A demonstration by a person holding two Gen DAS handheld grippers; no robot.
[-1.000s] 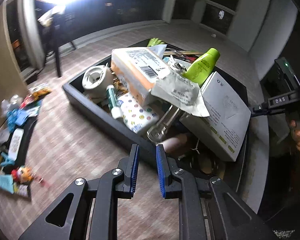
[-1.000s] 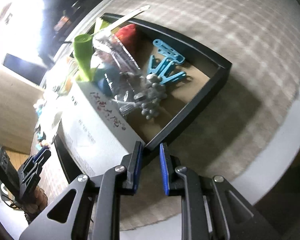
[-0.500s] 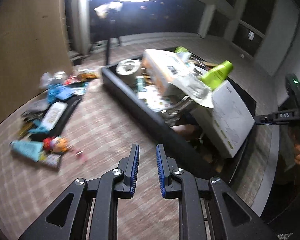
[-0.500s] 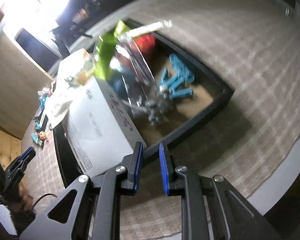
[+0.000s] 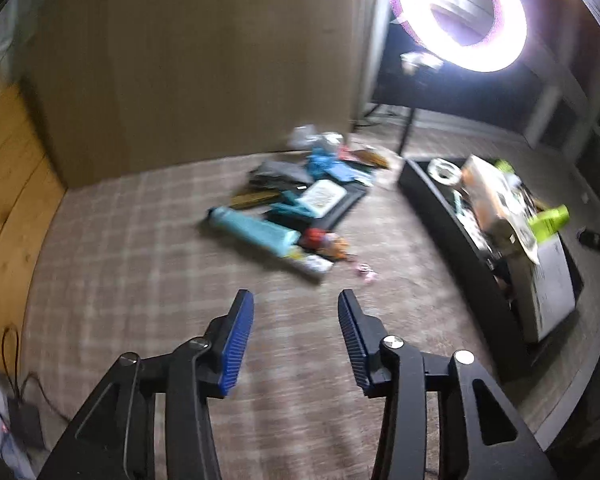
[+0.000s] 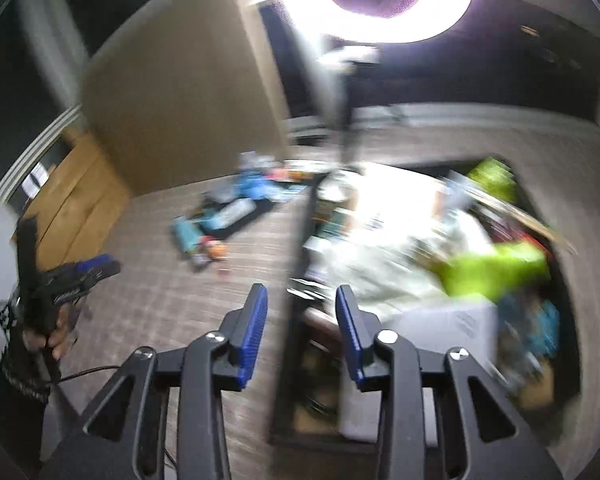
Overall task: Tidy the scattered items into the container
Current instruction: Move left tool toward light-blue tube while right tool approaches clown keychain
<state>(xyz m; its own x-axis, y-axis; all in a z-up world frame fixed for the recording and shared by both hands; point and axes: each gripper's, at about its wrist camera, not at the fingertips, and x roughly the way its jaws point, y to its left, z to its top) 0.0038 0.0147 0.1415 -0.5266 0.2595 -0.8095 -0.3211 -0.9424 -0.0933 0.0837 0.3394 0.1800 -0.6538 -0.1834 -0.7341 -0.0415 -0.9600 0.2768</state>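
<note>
The left gripper point(image 5: 296, 312) points downward, its jaws are opening and nothing is between the blue pads. The right gripper point(image 6: 302, 306) also tilts downward with opening jaws, empty between them. A hand point(image 6: 58, 330) in a dark sleeve holds the left gripper's handle.

A bright ring light point(image 5: 462, 16) glares at the upper right, standing on a thin dark stand point(image 5: 406, 130) (its feet are lost in blur). Behind it runs a plain tan wall point(image 5: 196, 64), with a dark window point(image 5: 460, 92) to the right. Pale checked carpet point(image 5: 148, 248) covers the floor. At the far left is a wooden panel point(image 5: 4, 168), and below it a small dark box point(image 5: 24, 424) with a thin cable point(image 5: 16, 344) lies on the carpet.
</note>
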